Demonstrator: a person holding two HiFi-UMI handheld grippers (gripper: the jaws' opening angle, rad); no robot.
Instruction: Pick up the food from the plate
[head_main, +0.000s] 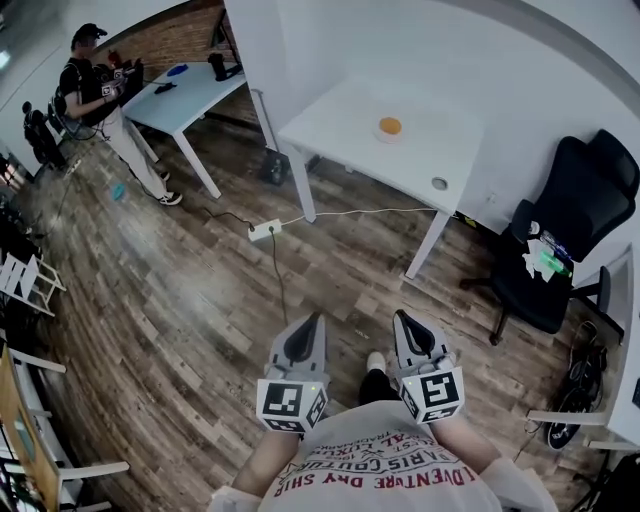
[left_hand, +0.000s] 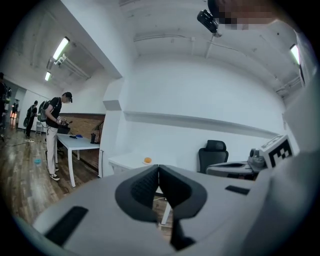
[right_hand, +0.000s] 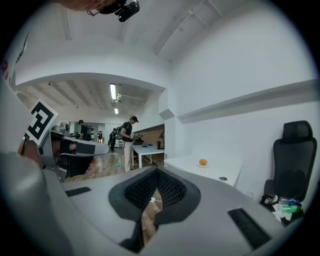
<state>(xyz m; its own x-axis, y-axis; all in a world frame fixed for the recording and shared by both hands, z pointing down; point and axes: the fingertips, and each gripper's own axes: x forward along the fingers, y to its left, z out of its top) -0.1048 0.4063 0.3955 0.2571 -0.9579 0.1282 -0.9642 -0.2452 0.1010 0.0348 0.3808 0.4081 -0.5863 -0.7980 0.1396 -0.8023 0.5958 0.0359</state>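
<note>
An orange round piece of food (head_main: 390, 126) lies on a small white plate (head_main: 381, 135) on a white table (head_main: 340, 125) far ahead across the wooden floor. The food also shows small in the left gripper view (left_hand: 147, 160) and in the right gripper view (right_hand: 203, 162). My left gripper (head_main: 314, 322) and right gripper (head_main: 401, 320) are held close to my body, side by side, well short of the table. Both are shut with nothing between the jaws.
A black office chair (head_main: 570, 235) stands right of the table. A power strip (head_main: 265, 231) with cables lies on the floor before the table. A second white table (head_main: 185, 95) stands at the far left, with a person (head_main: 105, 100) beside it.
</note>
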